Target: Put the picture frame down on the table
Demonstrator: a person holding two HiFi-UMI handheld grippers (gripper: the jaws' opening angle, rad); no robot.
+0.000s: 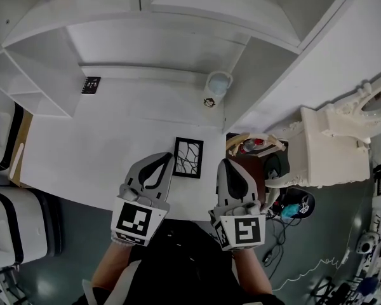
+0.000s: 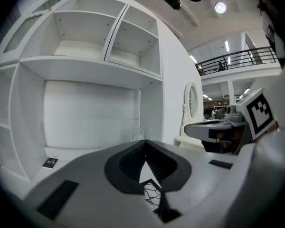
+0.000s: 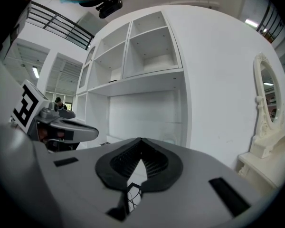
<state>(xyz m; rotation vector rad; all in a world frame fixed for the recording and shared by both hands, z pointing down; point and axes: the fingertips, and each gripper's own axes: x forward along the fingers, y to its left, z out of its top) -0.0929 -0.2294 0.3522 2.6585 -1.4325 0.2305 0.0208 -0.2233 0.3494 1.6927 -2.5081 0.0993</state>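
Apparently finished: the frame is already down on the table.
The picture frame [image 1: 188, 157] lies flat on the white table [image 1: 101, 145] near its front edge, between the left gripper [image 1: 169, 156] and the right gripper [image 1: 224, 162]. Both are clenched on nothing, so all that seems left is backing clear without nudging it.

Illumination is bright and even. The white desk [image 1: 101, 151] and shelves [image 1: 146, 43] read close to overexposed and carry only soft shadows. A round ceiling lamp [image 2: 221, 7] glares in the left gripper view. All views show strong fisheye bending, and both gripper views darken at the corners. Near the lenses, the left gripper [image 2: 145, 140] and right gripper [image 3: 140, 137] are soft.
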